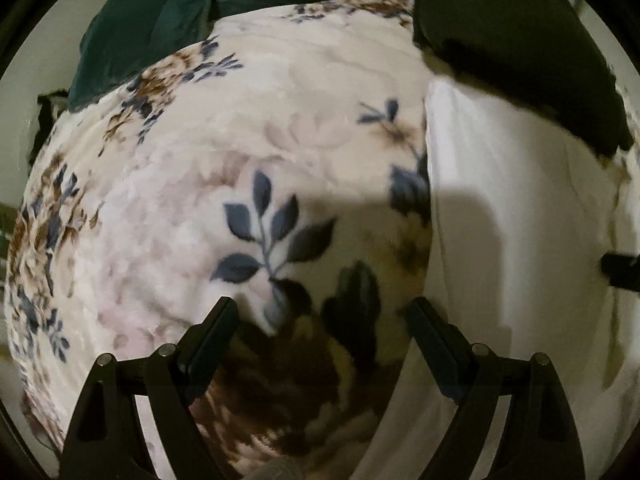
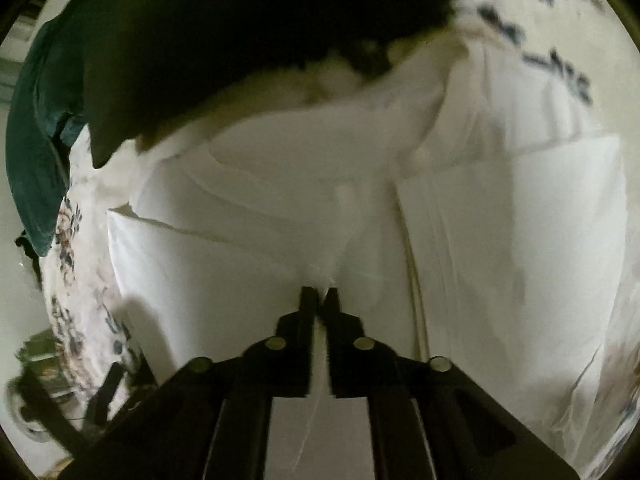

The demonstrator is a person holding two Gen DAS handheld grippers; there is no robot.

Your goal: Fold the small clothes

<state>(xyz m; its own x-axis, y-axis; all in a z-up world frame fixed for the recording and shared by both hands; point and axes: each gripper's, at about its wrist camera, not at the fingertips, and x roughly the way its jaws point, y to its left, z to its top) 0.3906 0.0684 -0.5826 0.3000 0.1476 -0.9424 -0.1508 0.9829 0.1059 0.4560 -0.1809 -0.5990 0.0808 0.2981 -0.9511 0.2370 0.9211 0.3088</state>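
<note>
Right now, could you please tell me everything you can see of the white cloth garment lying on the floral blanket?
The white cloth garment is thin, plain fabric, partly folded, with straight creased edges and overlapping layers. It lies spread on the cream plush floral blanket. A black cloth item overlaps its far edge. The right gripper is shut on a bunched pinch of it near the middle. The left gripper, open, hovers over the blanket beside the garment's edge, not touching it.

One white garment — perhaps two dark pillows.
</note>
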